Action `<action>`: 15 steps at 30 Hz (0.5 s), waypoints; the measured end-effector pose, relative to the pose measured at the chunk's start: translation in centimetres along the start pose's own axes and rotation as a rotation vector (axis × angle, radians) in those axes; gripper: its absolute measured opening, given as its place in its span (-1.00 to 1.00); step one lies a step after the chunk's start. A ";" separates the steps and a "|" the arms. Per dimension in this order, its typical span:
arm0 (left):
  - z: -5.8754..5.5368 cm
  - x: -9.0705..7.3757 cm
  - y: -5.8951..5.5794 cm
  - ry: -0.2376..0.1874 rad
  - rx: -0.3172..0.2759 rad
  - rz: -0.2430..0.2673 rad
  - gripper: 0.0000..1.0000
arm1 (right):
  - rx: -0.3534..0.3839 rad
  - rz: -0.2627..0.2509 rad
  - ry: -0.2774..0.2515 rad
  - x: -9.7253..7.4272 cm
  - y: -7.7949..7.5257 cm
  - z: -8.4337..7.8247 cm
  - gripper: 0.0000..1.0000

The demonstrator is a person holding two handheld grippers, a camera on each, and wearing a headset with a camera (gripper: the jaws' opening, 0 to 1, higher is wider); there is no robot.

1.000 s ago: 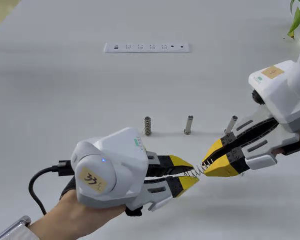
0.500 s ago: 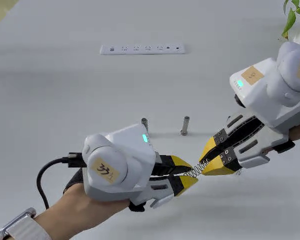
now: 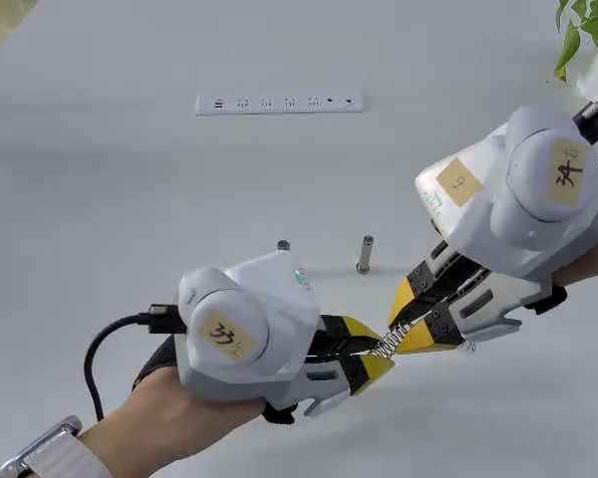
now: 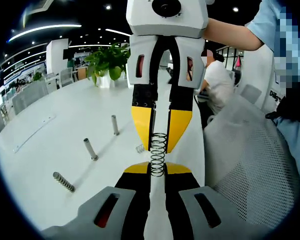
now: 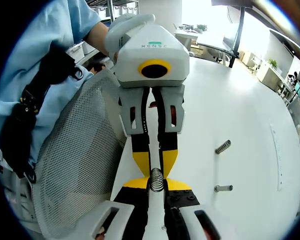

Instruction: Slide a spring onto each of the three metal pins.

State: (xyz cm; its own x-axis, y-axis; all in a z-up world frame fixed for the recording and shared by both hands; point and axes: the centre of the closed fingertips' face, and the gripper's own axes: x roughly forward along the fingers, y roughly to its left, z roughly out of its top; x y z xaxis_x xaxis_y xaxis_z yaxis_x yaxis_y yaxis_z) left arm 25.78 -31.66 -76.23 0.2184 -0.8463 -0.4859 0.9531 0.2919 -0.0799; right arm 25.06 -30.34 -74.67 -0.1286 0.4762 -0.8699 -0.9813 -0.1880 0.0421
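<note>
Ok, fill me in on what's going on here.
A person is working with two hand-held grippers over a white table. The left gripper and the right gripper meet tip to tip, both closed on one spring held in the air between them, which looks like a handover. On the table, the near pin already wears a spring, while the middle pin and the far pin are bare.
</note>
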 end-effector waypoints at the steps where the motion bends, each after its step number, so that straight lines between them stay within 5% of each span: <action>1: 0.0 0.0 0.0 -0.001 0.000 0.000 -0.88 | -0.006 0.000 0.004 0.0 0.0 0.0 -0.87; 15: 0.1 -0.1 -0.2 -0.019 0.022 0.006 -0.88 | -0.017 0.005 0.019 -0.2 0.1 -0.1 -0.86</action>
State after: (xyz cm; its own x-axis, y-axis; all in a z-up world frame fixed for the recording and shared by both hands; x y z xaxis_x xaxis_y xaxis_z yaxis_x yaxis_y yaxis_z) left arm 25.63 -31.67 -76.13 0.2279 -0.8530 -0.4695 0.9561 0.2872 -0.0576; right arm 24.98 -30.54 -74.52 -0.1306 0.4592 -0.8787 -0.9781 -0.2047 0.0384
